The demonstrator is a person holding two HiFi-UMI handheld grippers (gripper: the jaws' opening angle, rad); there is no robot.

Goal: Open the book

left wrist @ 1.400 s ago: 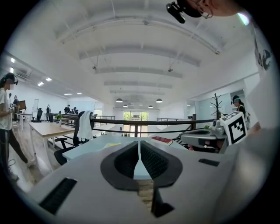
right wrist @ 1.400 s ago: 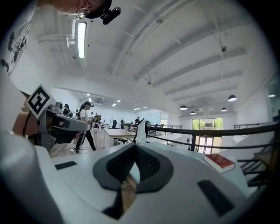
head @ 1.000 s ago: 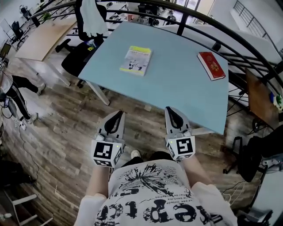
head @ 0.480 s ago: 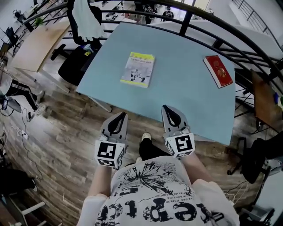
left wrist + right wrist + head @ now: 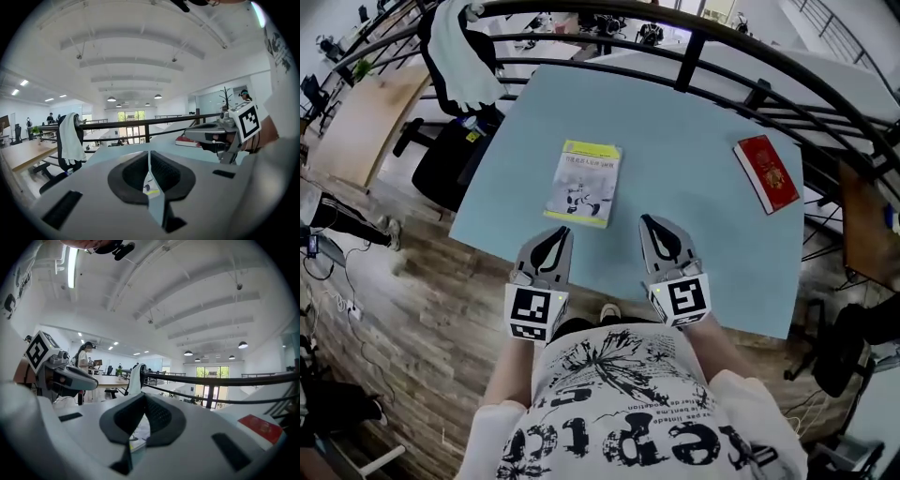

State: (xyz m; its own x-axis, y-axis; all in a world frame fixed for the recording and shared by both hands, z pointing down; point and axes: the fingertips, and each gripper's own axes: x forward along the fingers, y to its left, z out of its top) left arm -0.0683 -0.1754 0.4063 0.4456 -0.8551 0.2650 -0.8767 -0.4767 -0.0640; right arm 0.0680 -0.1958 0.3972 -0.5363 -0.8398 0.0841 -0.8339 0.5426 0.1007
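Observation:
A closed book with a yellow and white cover (image 5: 584, 183) lies flat on the light blue table (image 5: 694, 141), left of its middle. My left gripper (image 5: 554, 232) is shut and empty, its tips just short of the book's near edge. My right gripper (image 5: 655, 222) hangs over the table to the right of the book, also shut with nothing in it. In the left gripper view the jaws meet in a thin line (image 5: 149, 161), and a sliver of the book (image 5: 149, 188) shows between them. The right gripper view shows the book's cover (image 5: 139, 428) through its jaw opening.
A red book (image 5: 767, 172) lies at the table's far right edge. A black railing (image 5: 694, 42) runs behind the table. A black chair with a white cloth draped over it (image 5: 459, 47) stands at the left. Wooden floor lies beneath the near table edge.
Both grippers have moved forward from over the floor to above the table's near edge, close to the yellow book. Their jaws have stayed shut.

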